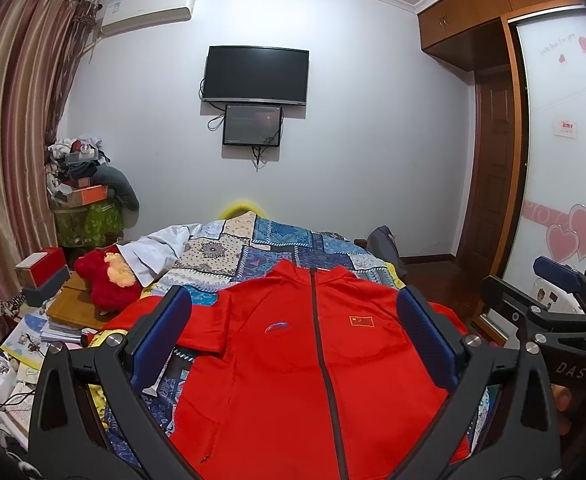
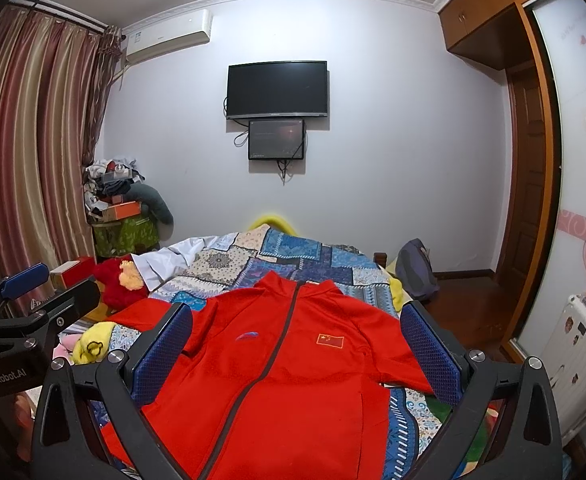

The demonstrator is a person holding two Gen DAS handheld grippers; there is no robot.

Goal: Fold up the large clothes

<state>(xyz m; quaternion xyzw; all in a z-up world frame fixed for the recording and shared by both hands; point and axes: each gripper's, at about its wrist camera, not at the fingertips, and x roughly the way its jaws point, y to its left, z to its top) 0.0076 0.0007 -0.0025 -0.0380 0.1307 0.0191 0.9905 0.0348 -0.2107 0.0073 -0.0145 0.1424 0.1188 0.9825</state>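
Red jacket (image 1: 293, 360) flat on bed (image 1: 261, 248)

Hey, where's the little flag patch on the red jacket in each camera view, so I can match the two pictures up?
Left wrist view: the flag patch sits right of the dark zipper, on the red jacket, between the open gripper fingers.
Right wrist view: the flag patch again lies right of the zipper, near picture centre.
Shared landmark: the wall television above the bed.

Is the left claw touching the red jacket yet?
Cannot tell. In the left wrist view the open left claw frames the red jacket without closing on it; height above the fabric isn't clear.
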